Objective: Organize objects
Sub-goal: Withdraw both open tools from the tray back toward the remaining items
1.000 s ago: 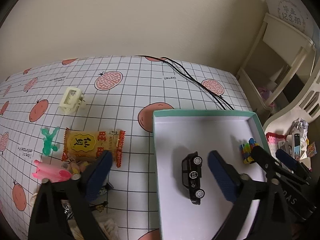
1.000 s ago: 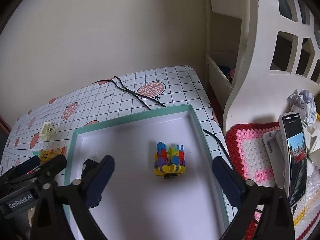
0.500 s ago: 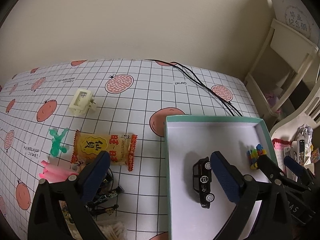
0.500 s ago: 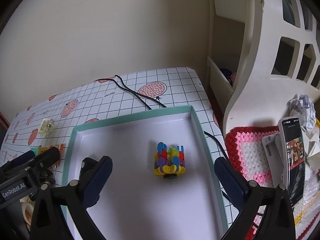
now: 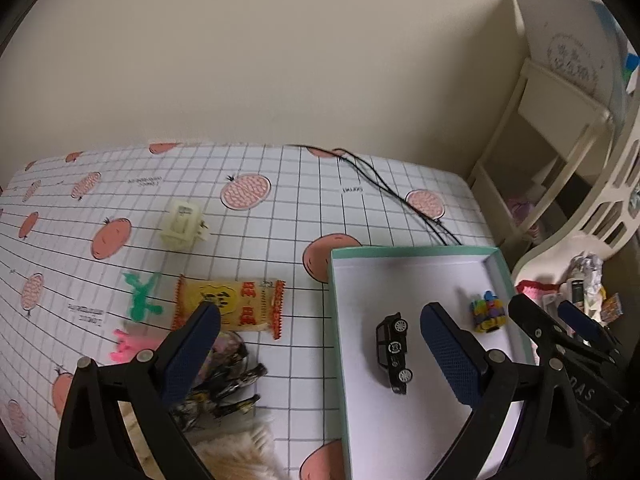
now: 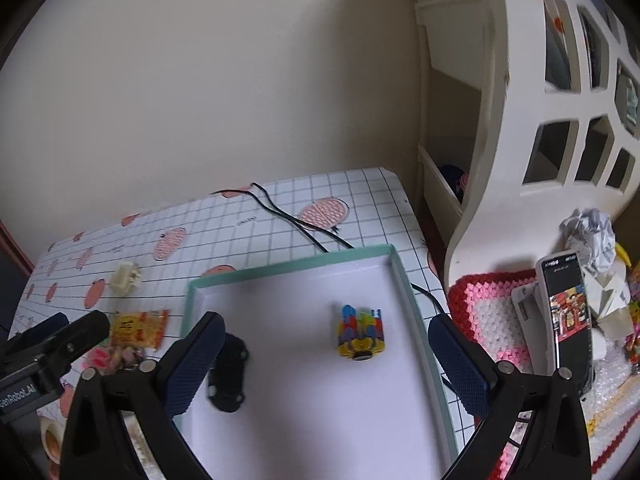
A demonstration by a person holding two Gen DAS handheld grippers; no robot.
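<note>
1. While both tools hover above the counter, the left hand-held gripper is spread wide and empty.
2. The right hand-held gripper is likewise released, holding nothing.
3. The black toy car and the colourful block toy lie apart inside the teal-rimmed box.
4. The yellow snack packet, green figure and cream clip lie outside the box.
</note>
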